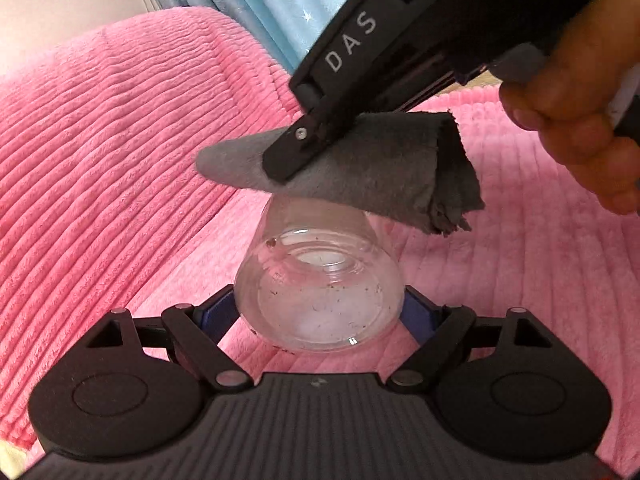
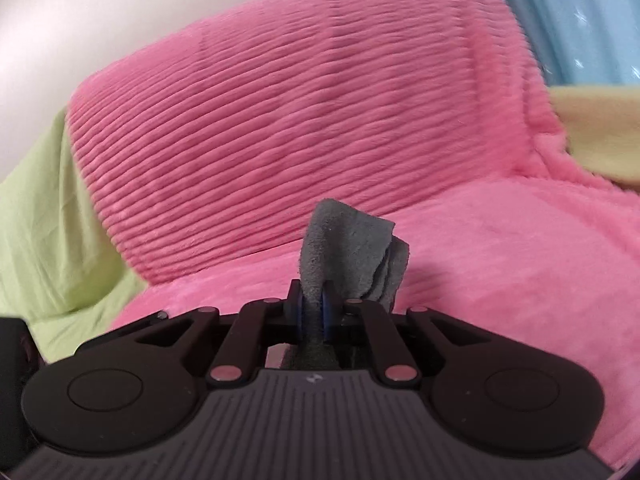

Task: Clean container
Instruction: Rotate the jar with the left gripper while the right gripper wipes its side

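A clear glass container [image 1: 320,276], shaped like a flask, lies on its side with its wide base toward the left wrist camera. Dark specks dot the inside. My left gripper [image 1: 318,314] is shut on it, the blue pads [image 1: 218,314] pressing its wide part from both sides. Just above its narrow far end hangs a folded grey cloth [image 1: 380,164], touching or nearly touching the glass. My right gripper [image 1: 286,158] comes in from the upper right, shut on that cloth. In the right wrist view the cloth [image 2: 348,240] sticks up from the shut right gripper [image 2: 315,312].
A pink ribbed plush blanket [image 1: 120,140] covers the surface and a raised hump [image 2: 300,100] behind. A person's hand [image 1: 580,92] holds the right gripper at the right. Blue star curtain [image 1: 280,0], green sheet [image 2: 44,220] and yellow fabric [image 2: 600,120] lie around the edges.
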Tool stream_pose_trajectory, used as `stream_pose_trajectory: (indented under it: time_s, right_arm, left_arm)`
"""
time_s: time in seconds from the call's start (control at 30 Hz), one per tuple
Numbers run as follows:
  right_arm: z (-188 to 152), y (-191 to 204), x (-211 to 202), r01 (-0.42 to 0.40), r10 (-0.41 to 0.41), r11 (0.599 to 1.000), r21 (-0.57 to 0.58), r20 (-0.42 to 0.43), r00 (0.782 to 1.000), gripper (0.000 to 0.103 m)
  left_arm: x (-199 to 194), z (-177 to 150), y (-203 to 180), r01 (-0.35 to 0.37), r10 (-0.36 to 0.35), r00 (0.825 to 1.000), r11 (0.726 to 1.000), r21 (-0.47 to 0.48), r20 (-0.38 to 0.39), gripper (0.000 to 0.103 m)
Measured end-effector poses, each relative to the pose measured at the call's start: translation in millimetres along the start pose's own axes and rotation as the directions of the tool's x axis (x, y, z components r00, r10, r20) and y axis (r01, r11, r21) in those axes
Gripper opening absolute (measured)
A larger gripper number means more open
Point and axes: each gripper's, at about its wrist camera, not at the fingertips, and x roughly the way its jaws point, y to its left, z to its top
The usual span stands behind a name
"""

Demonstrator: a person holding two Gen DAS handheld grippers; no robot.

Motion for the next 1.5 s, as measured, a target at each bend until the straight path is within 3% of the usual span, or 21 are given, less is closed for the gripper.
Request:
stream_pose_trajectory:
  time_s: [0.07, 0.13, 0.23, 0.27, 0.33, 0.37, 0.43, 0.57, 0.63, 0.8, 0.9, 1.03, 1.1, 1.2, 1.27, 1.33, 1.43, 1.5]
  right_arm:
    - [0.3, 1.7, 0.4, -0.003, 0.003, 1.000, -0.003, -0.002, 1.000, 0.007]
    - [-0.7, 3.2, 0.4, -0.007, 0.007, 1.000, -0.003, -0.003, 1.000, 0.007]
    - [-1.2, 1.0, 0.8, -0.018, 0.018, 0.999, 0.028, -0.003, 1.000, 0.007]
    - [-1.1, 1.2, 0.8, -0.021, 0.021, 0.999, 0.036, -0.003, 1.000, 0.007]
    - [-1.8, 4.3, 0.8, -0.023, 0.024, 0.999, 0.034, -0.004, 1.000, 0.007]
    - [-2.2, 5.0, -1.0, -0.020, 0.020, 0.999, 0.030, -0.004, 1.000, 0.007]
    - [-2.2, 8.5, -3.6, -0.040, 0.040, 0.999, 0.018, -0.020, 0.999, 0.008]
    - [-7.2, 22.0, -7.2, -0.158, 0.156, 0.987, -0.012, -0.088, 0.984, 0.008]
    - [-10.2, 28.7, -7.8, -0.190, 0.184, 0.981, -0.045, -0.109, 0.977, 0.007]
    - [-0.8, 6.0, -0.3, -0.028, 0.028, 1.000, 0.008, -0.029, 0.999, 0.007]
    - [-2.3, 5.1, -4.2, -0.014, 0.015, 1.000, 0.025, -0.027, 1.000, 0.008]
    - [-7.1, 22.1, -6.4, -0.152, 0.151, 0.988, -0.016, -0.076, 0.986, 0.008]
    - [-5.3, 24.2, -1.8, -0.137, 0.133, 0.989, -0.054, -0.069, 0.989, 0.006]
    - [-1.5, 11.2, 3.6, -0.073, 0.073, 0.997, 0.002, -0.037, 0.997, 0.006]
    - [-1.3, 4.9, 4.1, -0.065, 0.066, 0.997, 0.030, -0.029, 0.997, 0.006]
    - [-2.7, 4.2, 3.6, -0.069, 0.070, 0.997, 0.035, -0.029, 0.997, 0.006]
    - [-3.3, 4.9, 4.2, -0.069, 0.070, 0.997, 0.038, -0.029, 0.997, 0.006]
    - [-4.2, 4.4, 2.2, -0.071, 0.072, 0.996, 0.050, -0.027, 0.997, 0.006]
  left_arm:
    - [2.0, 0.6, 5.2, 0.024, -0.024, 1.000, 0.999, -0.036, -0.002, 0.086]
    - [1.4, 0.1, 22.6, 0.096, -0.097, 0.995, 0.982, -0.162, 0.003, 0.086]
    - [5.1, -6.4, 53.5, 0.211, -0.209, 0.977, 0.894, -0.394, 0.048, 0.087]
    - [7.8, -8.8, 60.2, 0.231, -0.230, 0.971, 0.865, -0.446, 0.057, 0.087]
    - [12.8, -10.6, 65.6, 0.247, -0.253, 0.966, 0.832, -0.498, 0.057, 0.086]
    - [12.7, -10.1, 64.7, 0.244, -0.252, 0.966, 0.830, -0.502, 0.054, 0.086]
    - [9.4, -7.6, 61.4, 0.221, -0.228, 0.973, 0.851, -0.476, 0.044, 0.085]
    - [3.5, -2.2, 48.4, 0.106, -0.111, 0.994, 0.951, -0.291, -0.002, 0.085]
    - [3.0, -2.0, 41.4, 0.069, -0.074, 0.997, 0.975, -0.211, -0.016, 0.085]
    - [-3.6, 1.4, 11.9, 0.029, -0.029, 1.000, 0.999, -0.039, 0.011, 0.085]
    - [-3.3, 3.5, 3.6, 0.017, -0.017, 1.000, 1.000, 0.013, 0.018, 0.085]
    - [-4.3, 0.7, 4.4, 0.025, -0.025, 1.000, 1.000, -0.005, 0.007, 0.085]
    - [-3.5, 1.0, 3.9, 0.026, -0.026, 1.000, 1.000, -0.008, 0.004, 0.085]
    - [-3.5, 1.9, 5.3, 0.030, -0.030, 1.000, 0.999, -0.020, 0.006, 0.085]
    - [-5.1, 1.6, 14.1, 0.064, -0.064, 0.998, 0.994, -0.091, 0.010, 0.086]
    - [-5.3, 0.6, 27.5, 0.120, -0.119, 0.993, 0.972, -0.203, 0.018, 0.086]
    - [-1.7, -4.0, 49.2, 0.196, -0.194, 0.980, 0.898, -0.395, 0.045, 0.086]
    - [1.3, -7.1, 54.4, 0.215, -0.217, 0.975, 0.862, -0.458, 0.049, 0.086]
